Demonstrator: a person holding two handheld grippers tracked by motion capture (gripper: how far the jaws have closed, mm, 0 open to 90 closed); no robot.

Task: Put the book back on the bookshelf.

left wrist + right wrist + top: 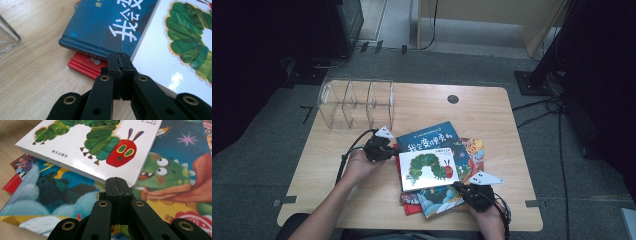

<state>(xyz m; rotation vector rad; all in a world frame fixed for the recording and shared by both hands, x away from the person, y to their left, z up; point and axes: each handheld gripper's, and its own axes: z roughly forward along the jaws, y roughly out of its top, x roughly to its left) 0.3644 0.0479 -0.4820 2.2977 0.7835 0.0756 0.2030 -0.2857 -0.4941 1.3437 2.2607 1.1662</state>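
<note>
Between both tongs (pixel 384 150) (pixel 462 187) lies the caterpillar book (pixel 428 169).

left hand-held gripper (pixel 121 61) closed | beside white caterpillar book (pixel 175 50) | blue book (pixel 107 27) behind

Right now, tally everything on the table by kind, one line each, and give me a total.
Books: 4 that can be told apart: white caterpillar book on top, dark blue book, red book, colourful picture book
Clear plastic organizer: 1
Grippers: 2, left gripper, right gripper
Total: 7
</note>
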